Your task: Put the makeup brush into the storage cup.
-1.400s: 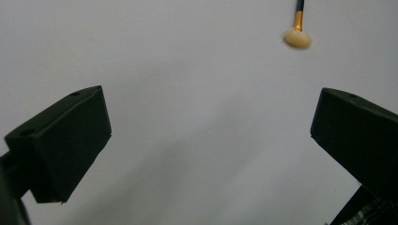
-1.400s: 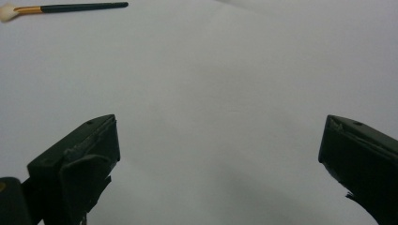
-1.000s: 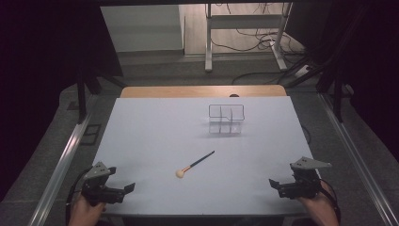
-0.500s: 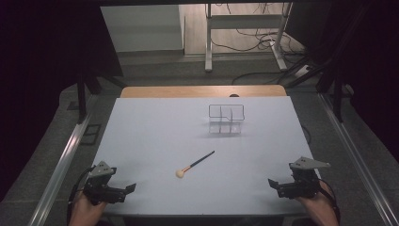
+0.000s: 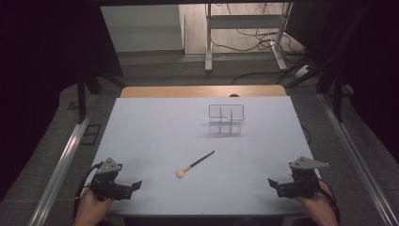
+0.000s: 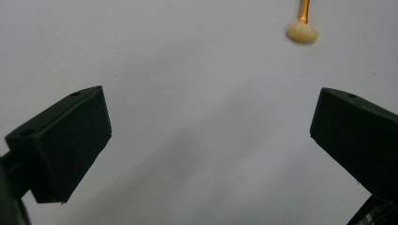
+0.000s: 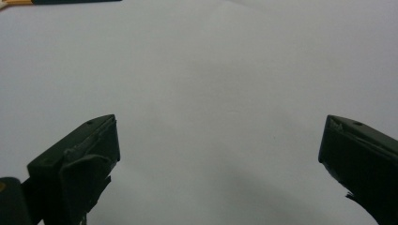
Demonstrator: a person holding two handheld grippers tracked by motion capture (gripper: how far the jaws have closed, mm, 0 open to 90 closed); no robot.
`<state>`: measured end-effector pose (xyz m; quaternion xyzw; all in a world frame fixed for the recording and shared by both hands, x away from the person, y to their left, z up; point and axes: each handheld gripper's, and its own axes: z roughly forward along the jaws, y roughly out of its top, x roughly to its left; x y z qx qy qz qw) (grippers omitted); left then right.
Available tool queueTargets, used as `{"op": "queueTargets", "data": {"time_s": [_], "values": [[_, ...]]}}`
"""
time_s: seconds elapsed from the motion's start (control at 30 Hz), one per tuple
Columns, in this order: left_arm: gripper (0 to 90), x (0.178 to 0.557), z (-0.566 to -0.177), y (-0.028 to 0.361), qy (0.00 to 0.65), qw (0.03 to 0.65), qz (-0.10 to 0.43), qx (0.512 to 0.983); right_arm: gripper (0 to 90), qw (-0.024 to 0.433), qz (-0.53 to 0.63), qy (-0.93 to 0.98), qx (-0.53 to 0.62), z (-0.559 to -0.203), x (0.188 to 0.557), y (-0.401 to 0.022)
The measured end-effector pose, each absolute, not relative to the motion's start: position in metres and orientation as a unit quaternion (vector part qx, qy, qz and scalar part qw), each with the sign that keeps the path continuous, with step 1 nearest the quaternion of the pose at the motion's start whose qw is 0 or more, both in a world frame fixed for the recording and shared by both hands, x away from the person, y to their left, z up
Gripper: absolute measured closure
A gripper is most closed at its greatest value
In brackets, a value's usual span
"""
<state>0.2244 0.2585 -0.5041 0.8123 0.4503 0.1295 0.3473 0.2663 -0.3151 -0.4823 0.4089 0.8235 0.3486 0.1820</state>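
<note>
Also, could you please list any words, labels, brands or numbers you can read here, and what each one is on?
None can be read: the brush, the clear rack, the table and both grippers, left and right, show no lettering.

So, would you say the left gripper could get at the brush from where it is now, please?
Probably yes. The left gripper is open, and bare table lies between it and the brush, whose pale head points toward it. The clear organiser stands farther back, out of the path.
</note>
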Motion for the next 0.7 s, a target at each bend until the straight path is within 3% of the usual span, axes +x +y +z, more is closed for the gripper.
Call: {"op": "queueTargets", "data": {"time_s": [0.7], "values": [[0.0, 0.249, -0.497, 0.229, 0.412, 0.342, 0.111, 0.837, 0.0, 0.179, 0.340, 0.827, 0.410, -0.483, 0.267, -0.314]]}}
